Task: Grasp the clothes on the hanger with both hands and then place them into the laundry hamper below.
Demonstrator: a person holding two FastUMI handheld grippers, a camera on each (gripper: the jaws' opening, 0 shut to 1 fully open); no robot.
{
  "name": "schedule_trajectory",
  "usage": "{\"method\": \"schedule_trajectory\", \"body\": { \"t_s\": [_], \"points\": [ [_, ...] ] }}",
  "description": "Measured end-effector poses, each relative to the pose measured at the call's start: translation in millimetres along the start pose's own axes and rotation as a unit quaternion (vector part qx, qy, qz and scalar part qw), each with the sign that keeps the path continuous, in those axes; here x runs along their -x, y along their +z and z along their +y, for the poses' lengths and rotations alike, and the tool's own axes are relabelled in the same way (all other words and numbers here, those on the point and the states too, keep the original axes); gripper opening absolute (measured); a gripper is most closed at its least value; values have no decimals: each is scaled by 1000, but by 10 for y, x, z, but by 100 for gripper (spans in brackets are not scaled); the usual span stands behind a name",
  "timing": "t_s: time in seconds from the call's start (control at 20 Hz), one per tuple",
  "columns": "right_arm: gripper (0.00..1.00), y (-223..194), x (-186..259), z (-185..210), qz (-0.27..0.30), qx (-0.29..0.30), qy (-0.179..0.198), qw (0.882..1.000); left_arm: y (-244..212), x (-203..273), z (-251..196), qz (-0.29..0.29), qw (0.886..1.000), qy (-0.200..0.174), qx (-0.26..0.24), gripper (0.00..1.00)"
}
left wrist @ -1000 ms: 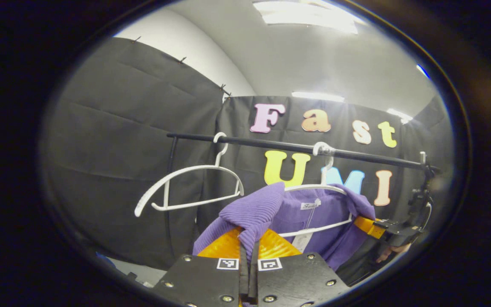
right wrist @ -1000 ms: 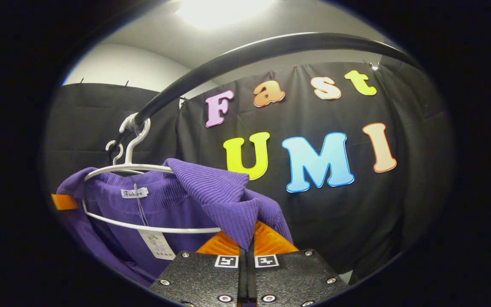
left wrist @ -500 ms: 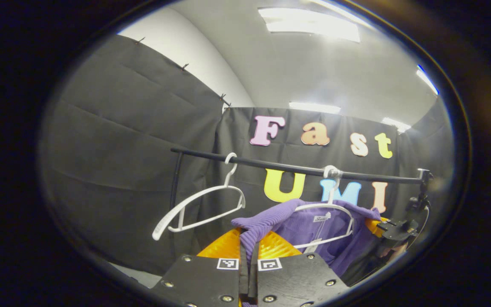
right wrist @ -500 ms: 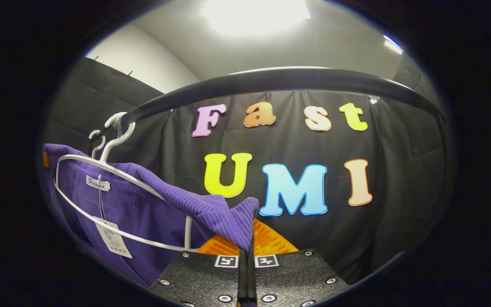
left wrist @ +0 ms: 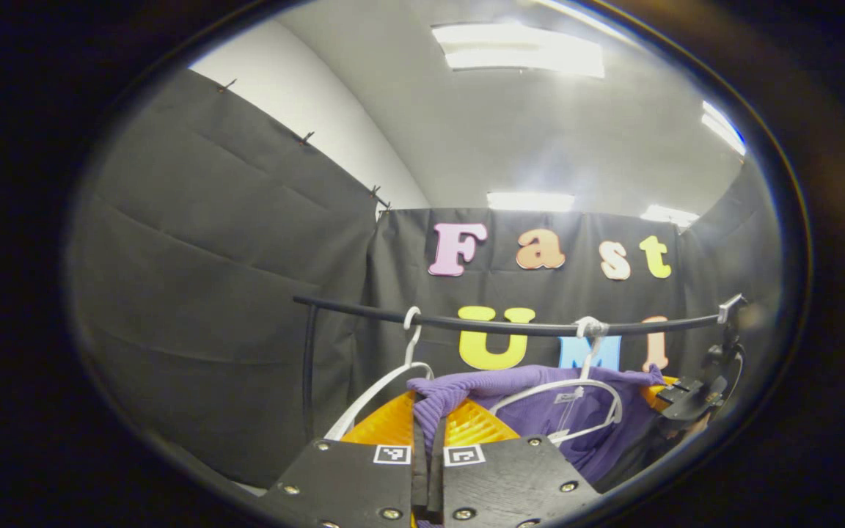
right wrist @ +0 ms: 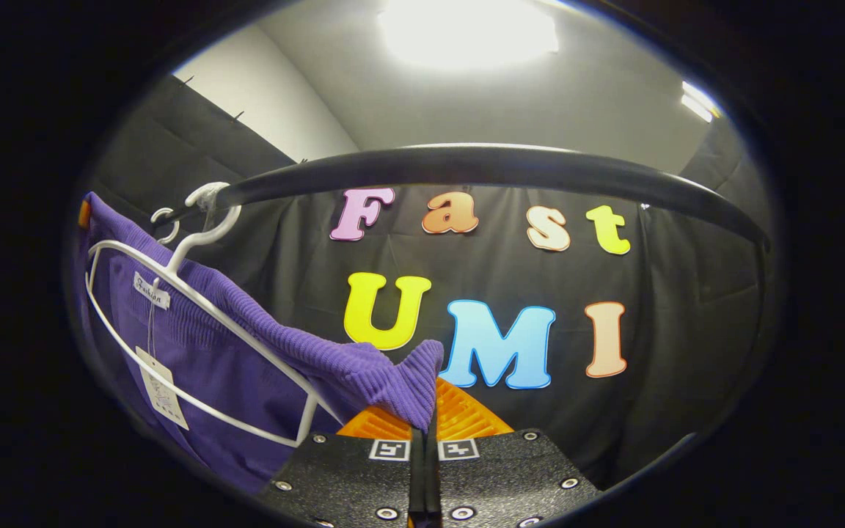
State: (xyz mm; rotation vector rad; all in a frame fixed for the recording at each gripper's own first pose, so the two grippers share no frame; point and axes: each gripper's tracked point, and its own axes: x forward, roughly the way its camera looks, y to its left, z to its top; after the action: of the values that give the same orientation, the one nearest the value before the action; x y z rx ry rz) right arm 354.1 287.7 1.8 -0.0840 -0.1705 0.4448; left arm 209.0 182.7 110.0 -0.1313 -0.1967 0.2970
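Right gripper view: purple garment pinched in right gripper.

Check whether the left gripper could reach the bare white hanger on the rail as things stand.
Probably not freely: the left gripper is shut on the purple garment, which drapes over the other hanger. The bare hanger hangs close, nothing between.

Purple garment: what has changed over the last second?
Both grippers, left and right, have pulled the purple garment down and away from the rail; its hanger now tilts. Both grips stayed shut on it; the empty hanger still hangs.
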Motion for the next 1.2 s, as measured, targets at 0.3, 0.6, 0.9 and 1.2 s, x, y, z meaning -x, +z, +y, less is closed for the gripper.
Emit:
{"method": "schedule_trajectory", "body": {
  "t_s": [0.3,0.6,0.9,1.2],
  "points": [
    [0,94,52,155,-4,9,-1,1000,1,-100,297,10,1000,-22,-10,6],
    [0,108,64,188,1,13,-7,1000,-267,-269,459,34,999,-34,6,1],
    [0,96,124,241,2,37,-5,999,-609,-286,525,54,996,-36,55,1],
    [0,55,248,208,11,34,-12,999,-930,-185,379,69,996,-35,50,1]
  ]
}}
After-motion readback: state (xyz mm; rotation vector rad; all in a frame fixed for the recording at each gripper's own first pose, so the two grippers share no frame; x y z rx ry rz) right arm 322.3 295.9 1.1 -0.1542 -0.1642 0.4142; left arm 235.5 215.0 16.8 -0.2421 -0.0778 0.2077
